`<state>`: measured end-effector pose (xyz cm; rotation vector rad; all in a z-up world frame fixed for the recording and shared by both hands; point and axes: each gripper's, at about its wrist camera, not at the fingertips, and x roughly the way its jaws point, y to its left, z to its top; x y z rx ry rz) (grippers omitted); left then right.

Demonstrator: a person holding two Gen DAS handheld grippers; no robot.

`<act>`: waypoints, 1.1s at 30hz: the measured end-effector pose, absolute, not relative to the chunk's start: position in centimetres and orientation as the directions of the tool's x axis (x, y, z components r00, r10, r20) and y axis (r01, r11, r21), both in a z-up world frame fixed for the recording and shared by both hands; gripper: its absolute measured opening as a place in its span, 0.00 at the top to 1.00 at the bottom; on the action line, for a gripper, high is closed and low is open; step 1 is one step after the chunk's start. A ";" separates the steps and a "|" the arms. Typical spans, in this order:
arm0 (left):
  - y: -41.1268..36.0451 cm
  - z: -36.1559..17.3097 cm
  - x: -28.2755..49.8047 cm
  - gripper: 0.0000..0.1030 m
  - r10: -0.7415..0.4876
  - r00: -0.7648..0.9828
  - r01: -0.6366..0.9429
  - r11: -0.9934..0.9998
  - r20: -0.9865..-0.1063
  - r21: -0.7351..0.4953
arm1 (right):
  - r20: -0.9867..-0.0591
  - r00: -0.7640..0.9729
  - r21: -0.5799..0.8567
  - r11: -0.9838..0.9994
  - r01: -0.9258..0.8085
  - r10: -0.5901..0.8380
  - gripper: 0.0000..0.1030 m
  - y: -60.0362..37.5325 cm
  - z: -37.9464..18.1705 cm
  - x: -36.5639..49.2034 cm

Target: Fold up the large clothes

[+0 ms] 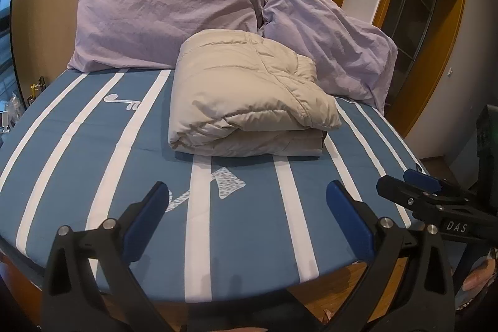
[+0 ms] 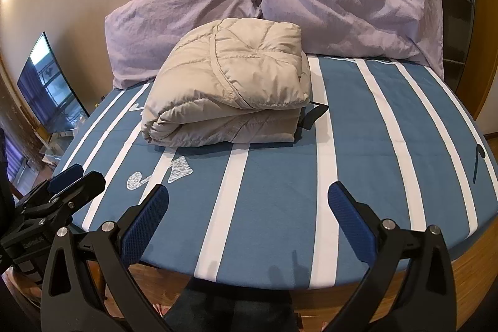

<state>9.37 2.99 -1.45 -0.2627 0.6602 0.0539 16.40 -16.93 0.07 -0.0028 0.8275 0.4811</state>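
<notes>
The beige padded jacket [image 1: 249, 92] lies folded on the far middle of the striped bed [image 1: 93, 145], against the lilac pillows [image 1: 168, 21]; both tongs, left gripper [image 1: 249, 207] and right gripper [image 2: 249, 204], are held spread and empty near the bed's near edge, presumably because folding looks finished.

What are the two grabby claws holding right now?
Nothing. The left hand-held gripper and the right hand-held gripper are both open over the bed's near edge, apart from the folded beige jacket lying in front of the purple pillows.
</notes>
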 end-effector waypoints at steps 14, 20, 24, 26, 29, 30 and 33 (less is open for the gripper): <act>3.2 -1.6 9.5 0.02 -0.032 0.787 -0.136 0.965 -0.616 -0.224 | -0.714 0.562 0.191 0.888 -0.418 0.418 0.01 -16.7 -0.2 16.8; 3.3 -1.8 9.6 0.02 -0.034 0.785 -0.137 0.964 -0.619 -0.227 | -0.713 0.562 0.192 0.888 -0.418 0.418 0.01 -16.7 -0.2 16.8; 3.3 -1.8 9.6 0.02 -0.031 0.785 -0.140 0.964 -0.619 -0.225 | -0.714 0.561 0.193 0.888 -0.417 0.419 0.01 -16.7 -0.3 16.8; 3.5 -1.9 9.7 0.02 -0.029 0.786 -0.141 0.964 -0.617 -0.225 | -0.714 0.562 0.192 0.889 -0.417 0.418 0.01 -16.7 -0.3 16.8; 3.5 -1.9 9.8 0.02 -0.027 0.787 -0.142 0.964 -0.617 -0.224 | -0.715 0.562 0.193 0.890 -0.414 0.416 0.01 -16.7 -0.3 16.8; 3.5 -1.9 9.8 0.02 -0.028 0.786 -0.141 0.964 -0.617 -0.224 | -0.715 0.562 0.194 0.890 -0.412 0.416 0.01 -16.7 -0.4 16.8; 3.4 -1.8 9.8 0.02 -0.027 0.786 -0.142 0.964 -0.618 -0.223 | -0.715 0.562 0.194 0.890 -0.413 0.417 0.01 -16.8 -0.5 16.8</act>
